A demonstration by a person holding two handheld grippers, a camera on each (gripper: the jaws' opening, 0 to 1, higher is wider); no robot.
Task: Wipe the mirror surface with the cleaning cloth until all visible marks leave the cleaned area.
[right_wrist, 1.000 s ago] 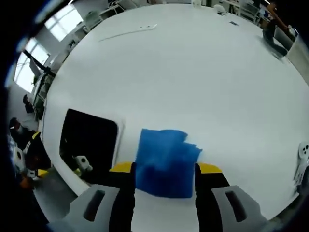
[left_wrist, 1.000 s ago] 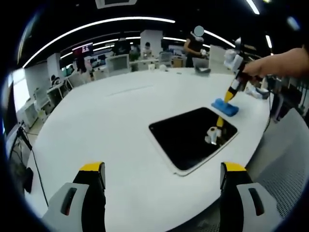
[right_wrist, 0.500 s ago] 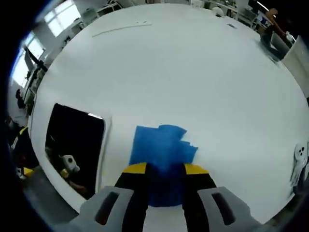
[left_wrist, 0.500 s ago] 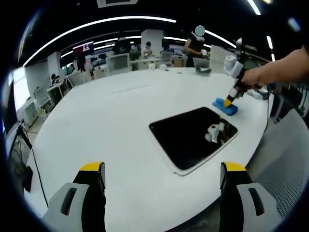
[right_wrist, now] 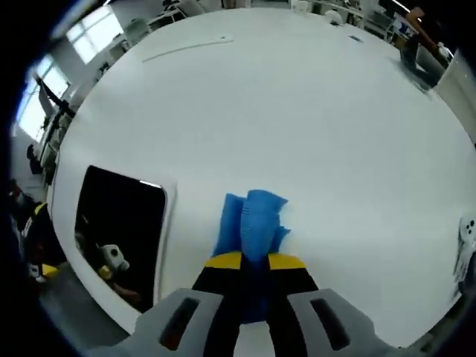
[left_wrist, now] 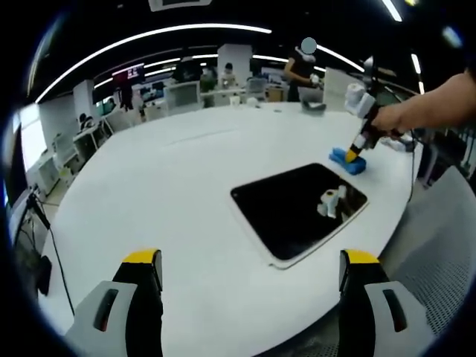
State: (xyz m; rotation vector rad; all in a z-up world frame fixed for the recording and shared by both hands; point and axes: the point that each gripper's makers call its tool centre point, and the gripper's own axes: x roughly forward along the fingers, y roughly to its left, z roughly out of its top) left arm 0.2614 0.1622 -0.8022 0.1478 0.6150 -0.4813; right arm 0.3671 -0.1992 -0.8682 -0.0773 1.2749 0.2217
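Since 1.0 s ago the right gripper [right_wrist: 254,262] has gone from fingers spread either side of the cleaning cloth [right_wrist: 251,223] to fingers pinched onto it; blue fabric now bunched into a ridge between the 2 yellow tips, resting on the white counter [right_wrist: 297,111] just beside the mirror [right_wrist: 119,223]. Left gripper [left_wrist: 249,271] unchanged, fingers wide apart, holding nothing, hovering above the counter's near edge; in its view the mirror [left_wrist: 294,208] lies flat near the counter edge, dark surface reflecting a white gripper part, with the right gripper [left_wrist: 355,149] tips down on the cloth [left_wrist: 348,161] at the mirror's far corner, a hand [left_wrist: 394,119] gripping it.
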